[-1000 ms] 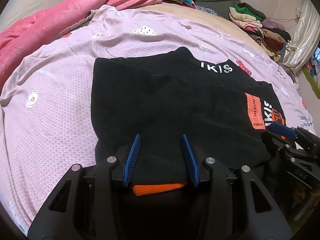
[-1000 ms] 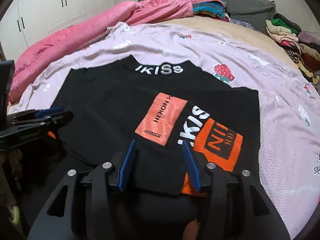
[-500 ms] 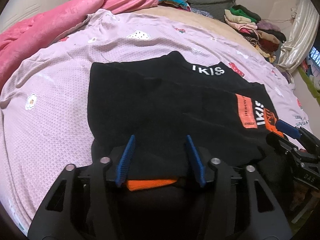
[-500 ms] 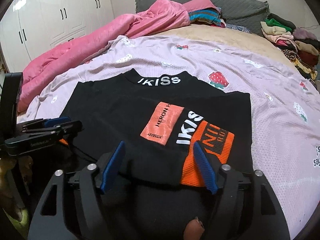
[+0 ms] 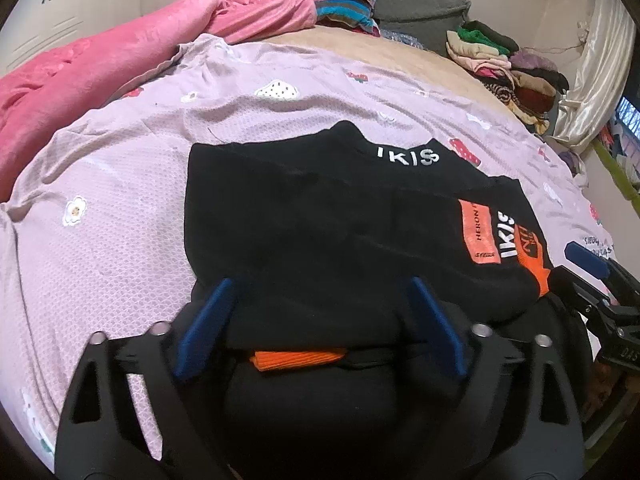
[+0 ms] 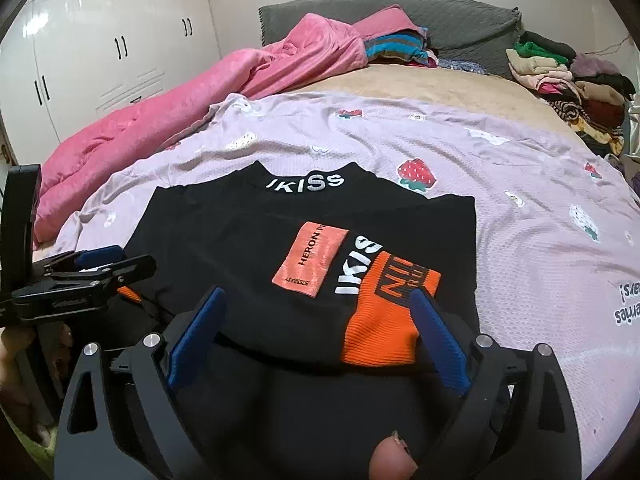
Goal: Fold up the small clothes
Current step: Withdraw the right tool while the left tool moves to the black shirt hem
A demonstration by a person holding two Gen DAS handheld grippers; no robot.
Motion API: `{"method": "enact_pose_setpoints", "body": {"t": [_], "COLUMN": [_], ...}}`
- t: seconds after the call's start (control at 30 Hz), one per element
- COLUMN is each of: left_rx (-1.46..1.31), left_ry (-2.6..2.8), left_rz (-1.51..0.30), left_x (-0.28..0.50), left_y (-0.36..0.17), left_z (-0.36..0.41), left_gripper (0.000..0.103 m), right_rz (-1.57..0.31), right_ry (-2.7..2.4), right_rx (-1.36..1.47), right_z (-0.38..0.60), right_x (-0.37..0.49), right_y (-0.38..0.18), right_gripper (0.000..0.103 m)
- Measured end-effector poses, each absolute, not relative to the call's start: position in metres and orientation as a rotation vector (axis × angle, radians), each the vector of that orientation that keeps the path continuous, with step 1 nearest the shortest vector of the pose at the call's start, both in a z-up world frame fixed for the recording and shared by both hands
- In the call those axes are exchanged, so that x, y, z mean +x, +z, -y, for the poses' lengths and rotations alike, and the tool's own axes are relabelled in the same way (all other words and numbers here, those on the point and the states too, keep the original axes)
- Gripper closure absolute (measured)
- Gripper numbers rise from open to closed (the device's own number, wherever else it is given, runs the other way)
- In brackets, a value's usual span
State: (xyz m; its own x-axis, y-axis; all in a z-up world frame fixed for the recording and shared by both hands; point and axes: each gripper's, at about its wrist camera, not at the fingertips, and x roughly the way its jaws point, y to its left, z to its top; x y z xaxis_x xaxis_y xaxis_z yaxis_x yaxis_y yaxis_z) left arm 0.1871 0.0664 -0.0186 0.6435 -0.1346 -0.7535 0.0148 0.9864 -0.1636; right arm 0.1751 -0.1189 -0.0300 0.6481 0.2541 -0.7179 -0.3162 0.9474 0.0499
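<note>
- The black sweater point(image 6: 248, 248) lies flat on the lilac sheet point(image 6: 540, 208) near the bed's front edge, collar toward the headboard, both sleeves already crossed over the chest; the orange cuff point(image 6: 384, 320) lies at the hem on your right side.
- Your left gripper point(image 5: 316, 320) has its blue fingers spread wide, straddling the hem on the sweater's left half and clamping nothing. A second orange cuff point(image 5: 296, 358) peeps out just under that hem.
- Your right gripper point(image 6: 316, 328) is likewise spread apart, one finger point(image 6: 436, 340) beside the orange cuff, the other on the black body; nothing is pinched.
- By my reading the sleeve folds are done and the step in hand is the bottom-to-collar fold, with neither hand yet having a hold.
- The next move calls for you to slide each lower finger under the hem, catching the cuff layer together with the body cloth, then close both hands evenly.
- Lift both corners at the same height and carry them toward the collar, or the crossed sleeves will likely slip out of line.
</note>
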Motion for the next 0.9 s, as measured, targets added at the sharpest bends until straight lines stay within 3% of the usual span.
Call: {"method": "enact_pose_setpoints", "body": {"t": [0.1, 0.9], "left_rx": [-0.142, -0.142], "left_ry": [-0.074, -0.06], "left_rz": [-0.856, -0.756], "left_x": [0.185, 0.143], "left_y": [-0.015, 0.035], "left_z": [-0.066, -0.049], "left_gripper": [0.01, 0.01], "right_rz": [-0.795, -0.676], "right_ry": [0.32, 0.327], "right_rx": [-0.074, -0.019], "right_z": [0.122, 0.14], "right_x": [0.173, 0.142], "right_y": [-0.027, 0.024], "right_gripper": [0.008, 0.007]}}
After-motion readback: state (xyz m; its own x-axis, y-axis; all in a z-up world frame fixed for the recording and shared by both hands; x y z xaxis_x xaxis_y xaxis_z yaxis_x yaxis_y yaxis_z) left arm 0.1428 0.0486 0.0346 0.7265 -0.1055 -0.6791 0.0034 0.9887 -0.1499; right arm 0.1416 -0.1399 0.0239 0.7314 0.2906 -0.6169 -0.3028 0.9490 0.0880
